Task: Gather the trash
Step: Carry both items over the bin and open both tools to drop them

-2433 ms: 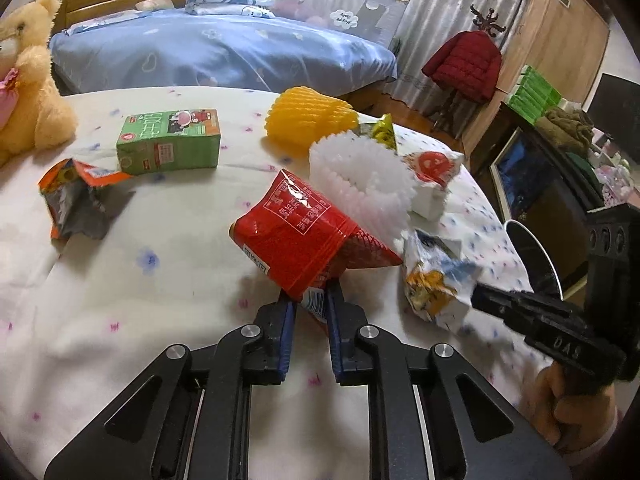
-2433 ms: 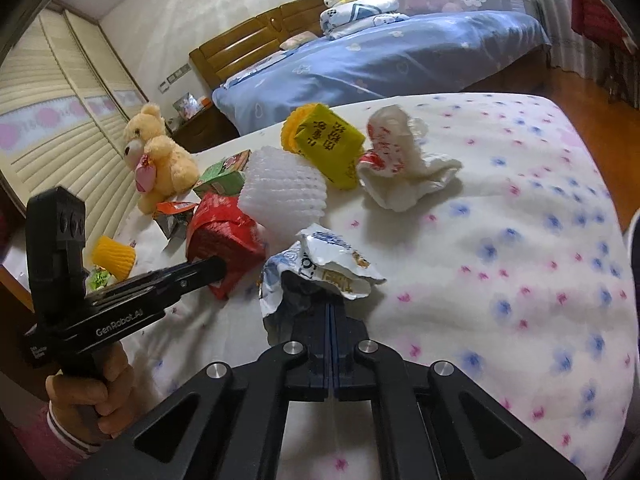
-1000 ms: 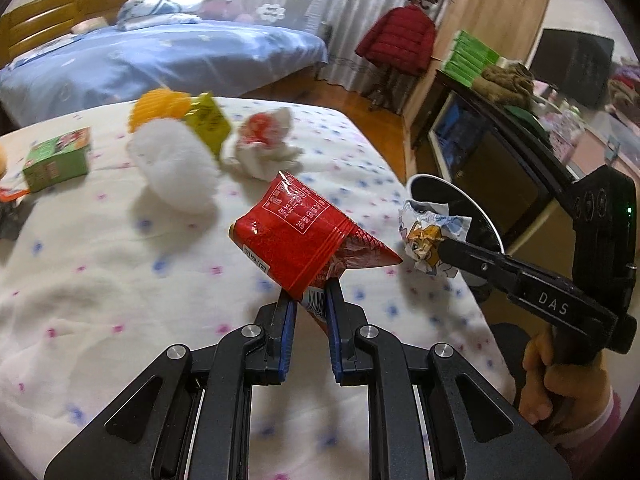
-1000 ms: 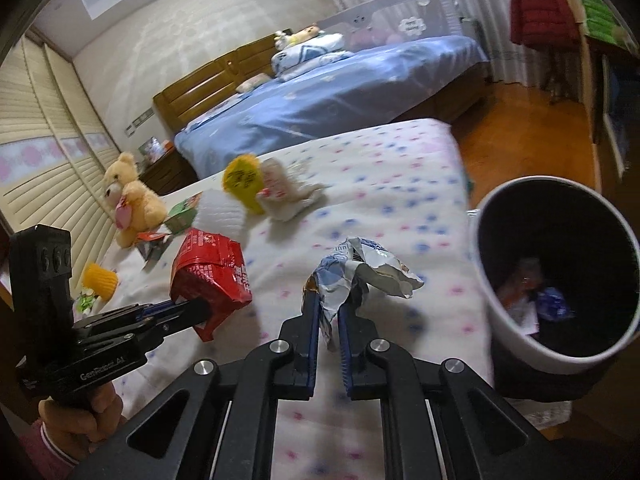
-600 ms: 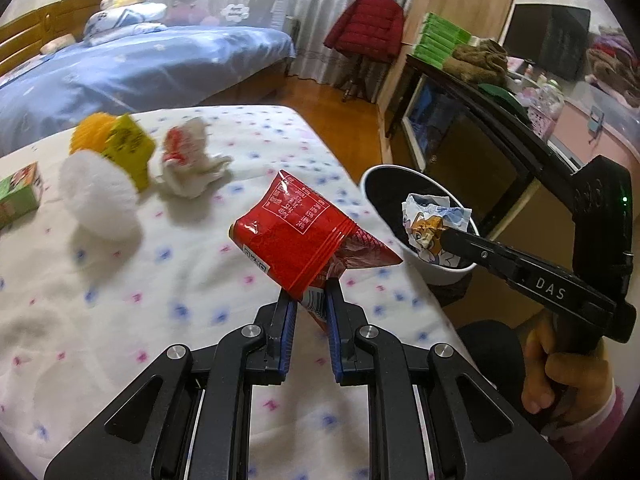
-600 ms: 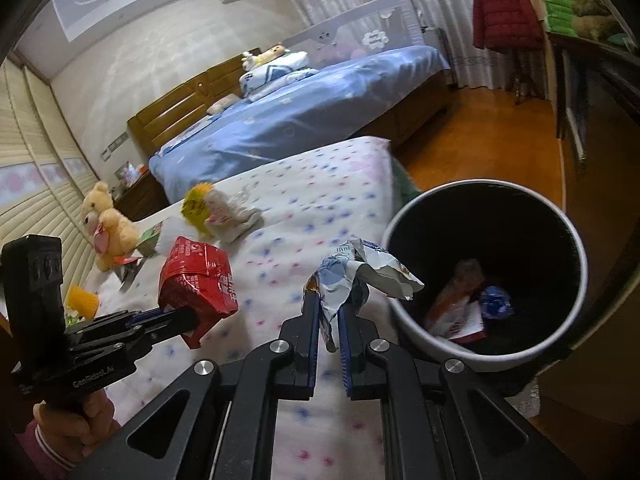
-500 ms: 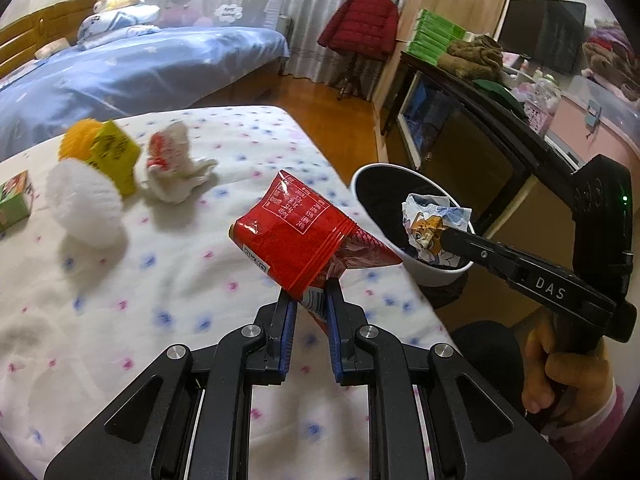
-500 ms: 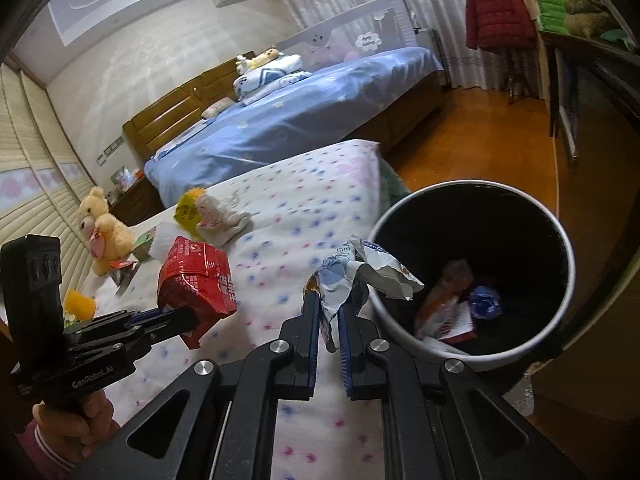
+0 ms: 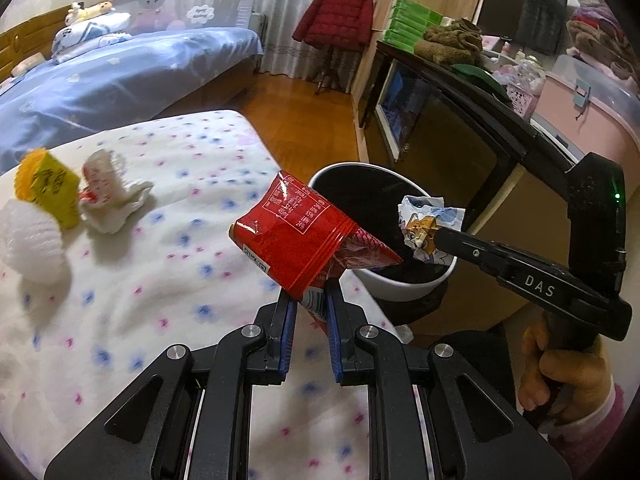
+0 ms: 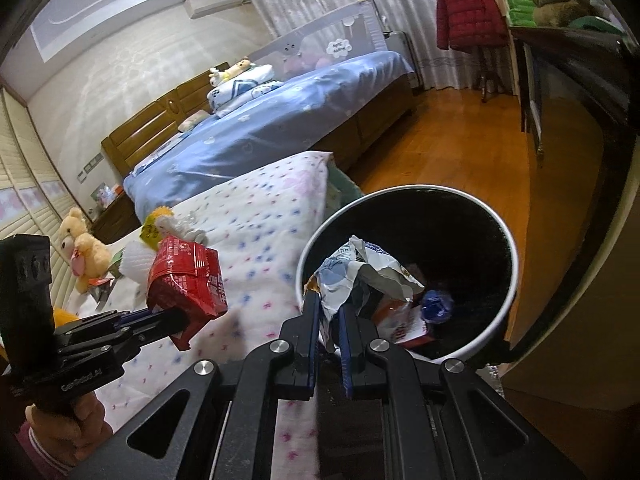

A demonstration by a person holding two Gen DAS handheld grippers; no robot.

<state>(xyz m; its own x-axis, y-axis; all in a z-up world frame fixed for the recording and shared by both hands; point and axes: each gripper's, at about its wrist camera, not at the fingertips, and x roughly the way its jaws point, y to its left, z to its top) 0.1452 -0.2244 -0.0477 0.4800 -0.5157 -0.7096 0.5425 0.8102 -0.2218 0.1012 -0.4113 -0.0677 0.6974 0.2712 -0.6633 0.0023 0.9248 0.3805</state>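
Note:
My left gripper (image 9: 308, 304) is shut on a red snack bag (image 9: 296, 236), held in the air over the table's right edge beside the bin. My right gripper (image 10: 330, 312) is shut on a crumpled white and blue wrapper (image 10: 360, 272), which hangs over the near rim of the white bin (image 10: 508, 296). The bin (image 9: 404, 284) has a black inside with a few wrappers at its bottom. In the left wrist view the right gripper (image 9: 436, 236) holds the wrapper (image 9: 428, 224) above the bin's opening. The right wrist view shows the left gripper (image 10: 182, 318) with the red bag (image 10: 184, 280).
On the dotted white tablecloth (image 9: 140, 264) lie a white foam net (image 9: 30, 248), a yellow packet (image 9: 52, 184) and a crumpled white wrapper (image 9: 108, 192). A teddy bear (image 10: 82, 248) sits at the far end. A dark cabinet (image 9: 460, 112) stands behind the bin, a bed (image 10: 260, 128) beyond the table.
Both grippers have carried their trash to the right, off the table and toward the bin. The white wrapper now hangs over the bin's opening; the red bag is near its rim.

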